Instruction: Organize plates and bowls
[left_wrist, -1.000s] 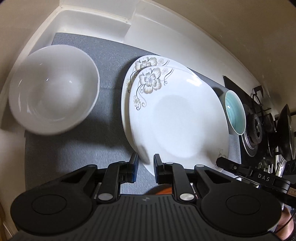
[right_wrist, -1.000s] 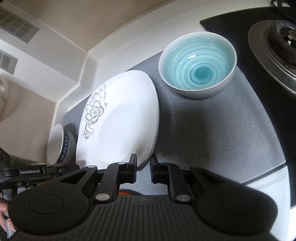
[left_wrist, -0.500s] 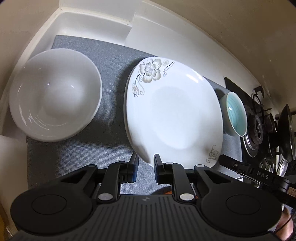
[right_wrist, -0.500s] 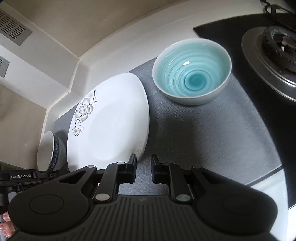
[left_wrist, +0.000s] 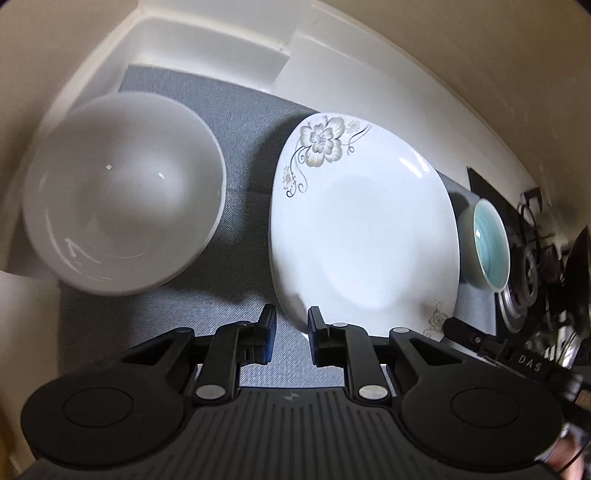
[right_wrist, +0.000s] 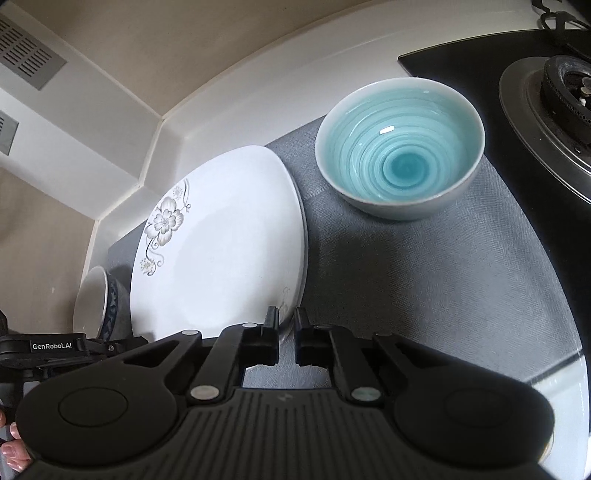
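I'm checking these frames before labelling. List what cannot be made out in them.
- Floral plate: near edge hidden behind the left gripper in the left wrist view; whether a second plate lies beneath cannot be told.
- White bowl: motion-blurred there; mostly hidden by the plate in the right wrist view.
- Teal bowl: partly hidden by the plate in the left view.
- Stove burner: cut off by the frame edge.

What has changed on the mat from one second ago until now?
Two flowered plates lay offset before; now one flowered plate covers the other, so the stack looks squared up. Both grippers, left and right, are empty and slightly open as before. The white bowl and the turquoise bowl stayed in place.
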